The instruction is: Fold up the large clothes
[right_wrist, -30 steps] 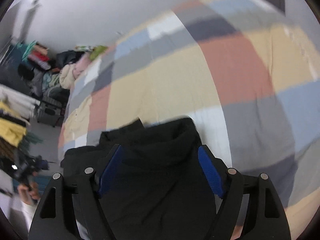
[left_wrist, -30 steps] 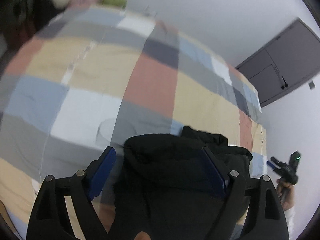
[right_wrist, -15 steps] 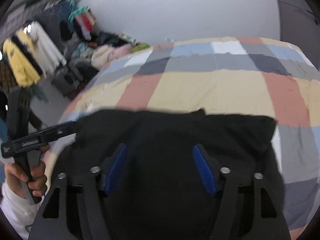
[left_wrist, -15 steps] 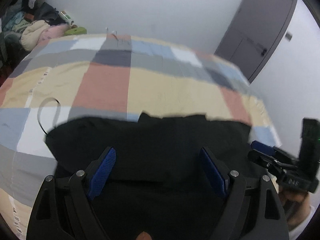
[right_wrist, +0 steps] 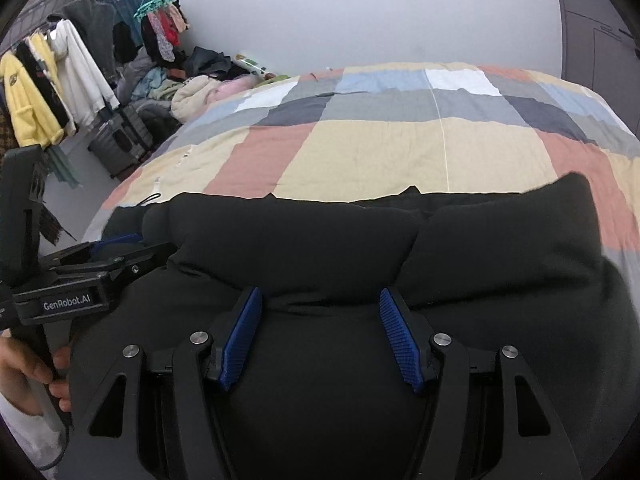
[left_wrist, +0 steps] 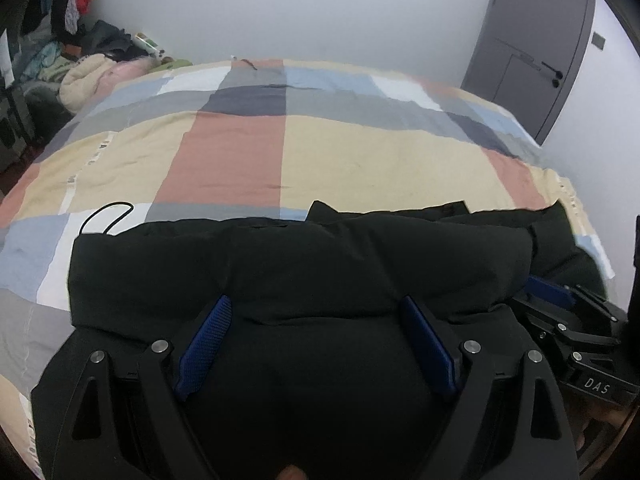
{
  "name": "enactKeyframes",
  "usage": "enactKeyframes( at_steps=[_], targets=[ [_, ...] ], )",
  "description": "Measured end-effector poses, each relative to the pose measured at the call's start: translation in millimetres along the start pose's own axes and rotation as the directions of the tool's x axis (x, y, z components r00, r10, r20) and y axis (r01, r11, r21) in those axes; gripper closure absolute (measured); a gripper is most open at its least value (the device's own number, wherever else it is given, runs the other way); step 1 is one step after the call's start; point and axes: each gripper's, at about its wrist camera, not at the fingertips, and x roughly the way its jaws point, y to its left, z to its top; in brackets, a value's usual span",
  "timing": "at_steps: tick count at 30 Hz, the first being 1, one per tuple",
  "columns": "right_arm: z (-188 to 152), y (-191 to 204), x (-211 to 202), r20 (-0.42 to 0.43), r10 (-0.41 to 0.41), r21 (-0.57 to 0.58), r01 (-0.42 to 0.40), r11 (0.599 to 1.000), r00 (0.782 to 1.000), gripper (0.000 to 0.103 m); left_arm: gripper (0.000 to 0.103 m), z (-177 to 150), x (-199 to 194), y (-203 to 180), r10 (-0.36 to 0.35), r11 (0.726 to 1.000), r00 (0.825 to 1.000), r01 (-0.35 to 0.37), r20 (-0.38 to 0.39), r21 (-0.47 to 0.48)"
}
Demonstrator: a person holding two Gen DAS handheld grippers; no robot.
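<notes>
A large black padded garment (left_wrist: 304,264) lies in a thick folded bundle at the near edge of a bed with a patchwork cover (left_wrist: 280,148). It also shows in the right wrist view (right_wrist: 360,248). My left gripper (left_wrist: 316,312) is open, its blue pads wide apart just above the bundle's near left half. My right gripper (right_wrist: 320,304) is open over the bundle's near right half. Each gripper shows in the other's view, the right one (left_wrist: 560,304) and the left one (right_wrist: 116,248), side by side.
A thin black cord (left_wrist: 106,216) lies on the cover left of the garment. Piled clothes (right_wrist: 192,88) and a hanging rack (right_wrist: 52,80) stand beyond the bed's left side. A grey door (left_wrist: 532,48) is at the far right.
Both grippers swung from tilted views to level ones facing the far wall. The garment went from a narrow heap to a wide flat bundle across the bed's near edge. Both grippers stayed open.
</notes>
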Motion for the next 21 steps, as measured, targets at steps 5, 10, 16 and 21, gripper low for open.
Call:
enactKeyframes(
  at_steps=[5,10,16,21],
  targets=[
    [-7,-1,8,0.0,-0.006,-0.009,0.006,1.0,1.0,0.042,0.014,-3,9,-2,0.03,1.0,1.0,-0.03,-0.002,0.007],
    [-11,0,3,-0.009,-0.016,-0.011,0.016,1.0,1.0,0.042,0.014,-5,6,-2,0.028,1.0,1.0,-0.028,-0.007,0.002],
    [-14,-2,-37,0.027,-0.049,-0.023,0.049,0.999,0.998,0.042,0.014,-7,-25,23,0.007,0.998,1.0,-0.007,0.0,-0.062],
    [-17,-23,-77,0.069,-0.131,-0.017,0.132,0.991,0.989,0.028,0.014,-6,-59,67,0.049,0.989,0.999,-0.046,0.017,-0.143]
  ],
)
